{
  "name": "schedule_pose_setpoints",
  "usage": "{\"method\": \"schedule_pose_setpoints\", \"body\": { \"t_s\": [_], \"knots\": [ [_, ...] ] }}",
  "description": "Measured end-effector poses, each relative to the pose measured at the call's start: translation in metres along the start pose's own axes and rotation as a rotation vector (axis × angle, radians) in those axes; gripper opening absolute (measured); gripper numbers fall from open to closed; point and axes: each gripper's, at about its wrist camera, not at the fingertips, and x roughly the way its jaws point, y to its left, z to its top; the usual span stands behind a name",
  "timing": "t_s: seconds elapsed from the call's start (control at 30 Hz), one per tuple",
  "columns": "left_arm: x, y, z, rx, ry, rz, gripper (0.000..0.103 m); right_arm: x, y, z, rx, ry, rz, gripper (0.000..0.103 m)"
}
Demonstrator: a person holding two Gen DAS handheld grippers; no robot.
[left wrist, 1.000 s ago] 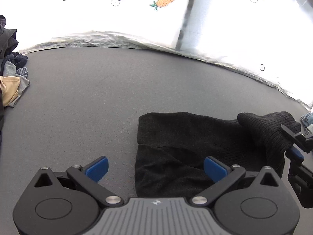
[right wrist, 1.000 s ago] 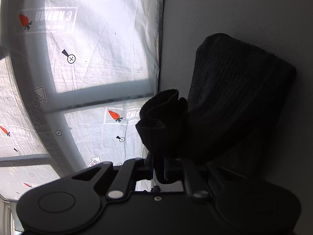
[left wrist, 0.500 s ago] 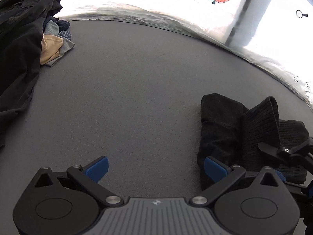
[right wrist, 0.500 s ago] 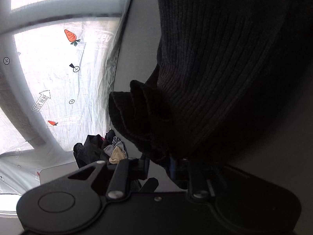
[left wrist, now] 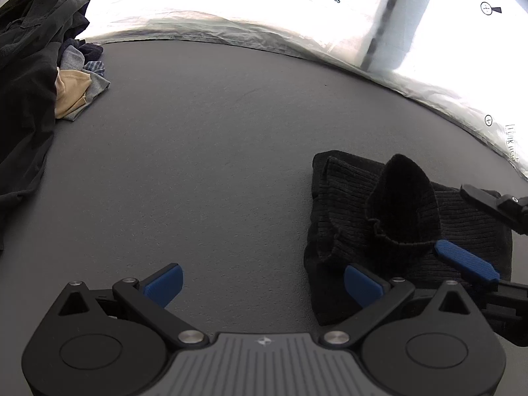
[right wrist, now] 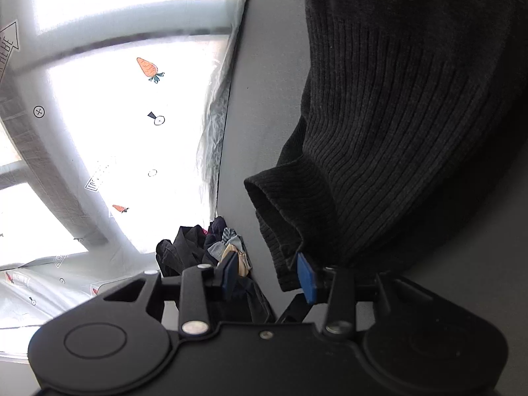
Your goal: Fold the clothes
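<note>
Left gripper (left wrist: 262,285): jaws spread wide, holding nothing.
Right gripper (right wrist: 267,275): jaws parted, released.
Black ribbed garment (left wrist: 409,217): cuff apparently just beside the right jaw.

Open grey table (left wrist: 214,151) ahead of my left gripper (left wrist: 262,282); clothes pile (left wrist: 39,76) blocks far left, black sweater (left wrist: 396,217) right.
</note>
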Motion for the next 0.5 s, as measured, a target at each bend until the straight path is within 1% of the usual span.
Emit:
{"method": "schedule_pose_setpoints", "body": {
  "t_s": [0.2,0.27,0.3,0.33,0.4,0.5],
  "knots": [
    [-0.002,-0.007,0.000,0.015,0.001,-0.013,0.103,-0.025,0.012,0.013,-0.029,-0.112,0.016,0.042],
    [-0.002,-0.009,0.002,0.009,0.007,-0.027,0.103,-0.034,0.013,0.017,-0.050,-0.148,-0.029,0.044],
    [-0.002,-0.010,0.003,0.006,0.004,-0.036,0.103,-0.041,0.013,0.020,-0.081,-0.169,-0.072,0.048],
    [-0.003,-0.012,0.005,0.007,-0.004,-0.044,0.103,-0.050,0.013,0.022,-0.136,-0.200,-0.129,0.048],
    [0.001,-0.020,0.007,0.048,-0.017,-0.033,0.103,-0.067,0.014,0.025,-0.248,-0.261,-0.244,0.050],
    [0.005,-0.031,0.011,0.111,-0.038,-0.017,0.103,-0.077,0.019,0.029,-0.446,-0.357,-0.401,0.050]
  ]
}}
